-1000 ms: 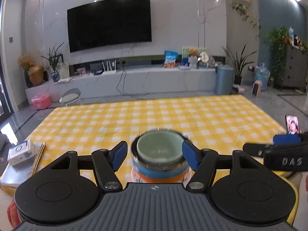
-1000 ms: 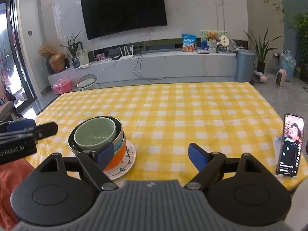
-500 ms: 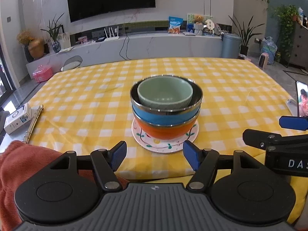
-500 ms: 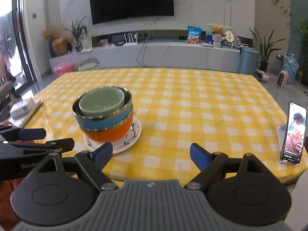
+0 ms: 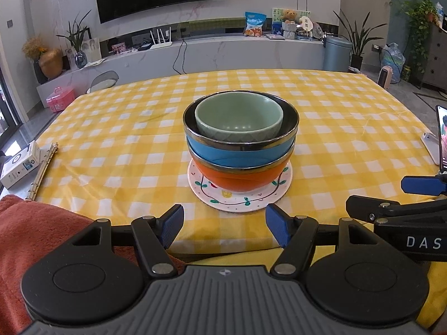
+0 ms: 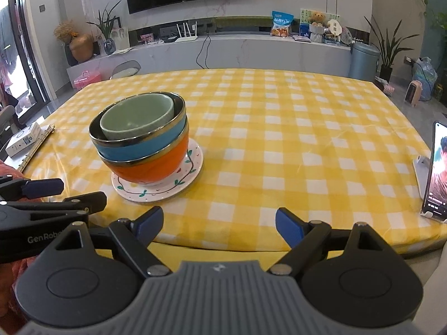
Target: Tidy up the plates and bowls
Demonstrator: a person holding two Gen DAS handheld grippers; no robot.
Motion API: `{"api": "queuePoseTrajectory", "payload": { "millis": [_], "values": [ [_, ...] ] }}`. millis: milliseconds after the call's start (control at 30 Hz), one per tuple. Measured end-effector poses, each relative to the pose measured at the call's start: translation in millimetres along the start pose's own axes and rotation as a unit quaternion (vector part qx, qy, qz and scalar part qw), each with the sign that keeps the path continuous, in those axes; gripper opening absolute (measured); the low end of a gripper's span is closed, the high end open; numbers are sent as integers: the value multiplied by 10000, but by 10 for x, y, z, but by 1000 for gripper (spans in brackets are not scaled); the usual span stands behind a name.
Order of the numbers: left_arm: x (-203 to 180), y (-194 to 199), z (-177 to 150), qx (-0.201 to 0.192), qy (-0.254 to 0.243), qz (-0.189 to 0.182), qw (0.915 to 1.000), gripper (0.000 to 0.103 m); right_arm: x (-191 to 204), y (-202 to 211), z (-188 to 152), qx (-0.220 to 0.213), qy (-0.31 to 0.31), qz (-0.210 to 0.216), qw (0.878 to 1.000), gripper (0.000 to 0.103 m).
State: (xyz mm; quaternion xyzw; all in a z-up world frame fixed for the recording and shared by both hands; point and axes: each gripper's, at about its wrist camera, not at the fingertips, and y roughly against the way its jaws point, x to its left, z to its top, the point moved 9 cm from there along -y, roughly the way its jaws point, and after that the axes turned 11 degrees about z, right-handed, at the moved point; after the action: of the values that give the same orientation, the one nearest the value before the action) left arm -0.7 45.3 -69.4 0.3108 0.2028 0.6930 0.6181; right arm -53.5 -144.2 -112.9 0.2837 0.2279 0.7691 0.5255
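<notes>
Sitting on the yellow-checked bench: a floral plate carrying an orange bowl, a blue bowl nested in that, and a green bowl nested on top. Hovering just short of the plate, off the bench's near edge: left gripper, gaping open and holding nothing. Hanging to the right of the plate, also off the near edge: right gripper, spread wide and gripping nothing. Standing well right of the plate: a phone.
</notes>
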Motion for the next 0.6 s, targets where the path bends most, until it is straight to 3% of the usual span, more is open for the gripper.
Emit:
{"api": "queuePoseTrajectory", "payload": {
  "millis": [600],
  "values": [
    [8,28,-2,-6,2,11,10000,79,29,51,23,-135,96,-10,9999,86]
  ]
}}
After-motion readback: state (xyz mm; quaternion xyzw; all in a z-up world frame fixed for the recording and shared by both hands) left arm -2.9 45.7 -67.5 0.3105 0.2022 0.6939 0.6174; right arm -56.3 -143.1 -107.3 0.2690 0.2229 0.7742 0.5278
